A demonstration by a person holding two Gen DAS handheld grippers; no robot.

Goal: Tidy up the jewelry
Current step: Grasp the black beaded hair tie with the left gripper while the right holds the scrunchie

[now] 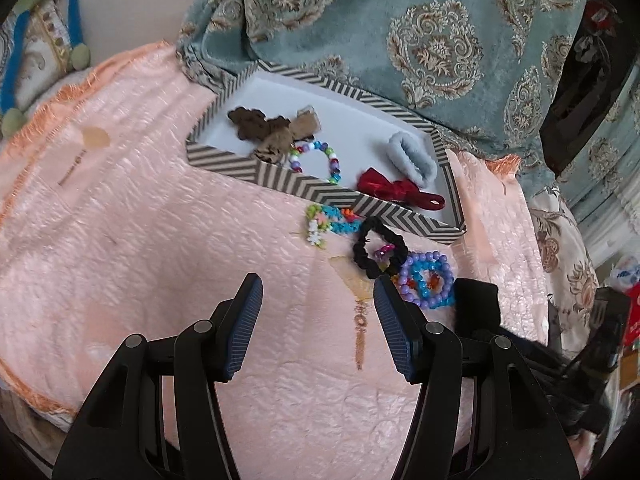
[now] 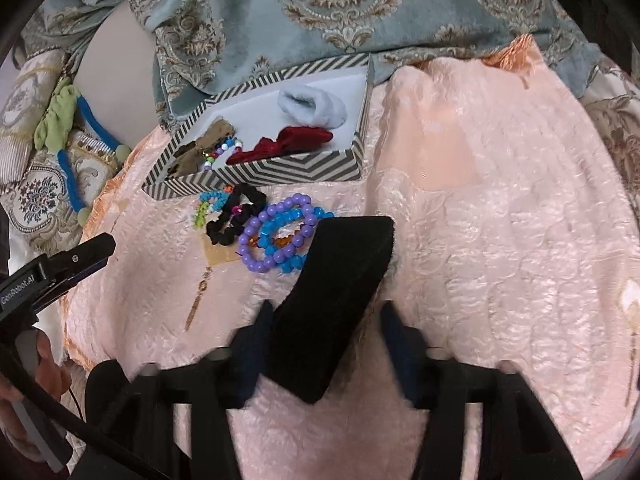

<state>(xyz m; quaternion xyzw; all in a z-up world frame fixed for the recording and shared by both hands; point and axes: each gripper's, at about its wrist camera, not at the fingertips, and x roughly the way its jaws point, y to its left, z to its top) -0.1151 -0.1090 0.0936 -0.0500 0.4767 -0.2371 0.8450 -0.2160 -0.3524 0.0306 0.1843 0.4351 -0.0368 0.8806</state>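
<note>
On the pink blanket (image 1: 160, 220): striped box (image 1: 304, 188) sat at the far edge, against the teal cloth (image 1: 400, 20).
Box contents: brown pieces (image 1: 264, 128), bead bracelet (image 1: 316, 160), white scrunchie (image 1: 412, 156), red bow (image 1: 396, 190).
Outside box: green-blue bracelet (image 1: 328, 222) touching the near wall; black scrunchie (image 1: 380, 252) just beside it; purple bracelet (image 2: 276, 232) and blue bracelet (image 2: 288, 240) overlapping, nearest the grippers.
Open room: bare blanket wide to the left of the pile in the left view; wide to the right of the box in the right view.
Left gripper (image 1: 318, 300): low over the blanket, fingers spread, nothing between them, right finger (image 1: 394, 332) near the purple bracelet.
Right gripper (image 2: 326, 316): blurred; fingers apart with a black band (image 2: 332, 304) between, tilted, far end beside the blue bracelet. Grip contact: could not tell.
</note>
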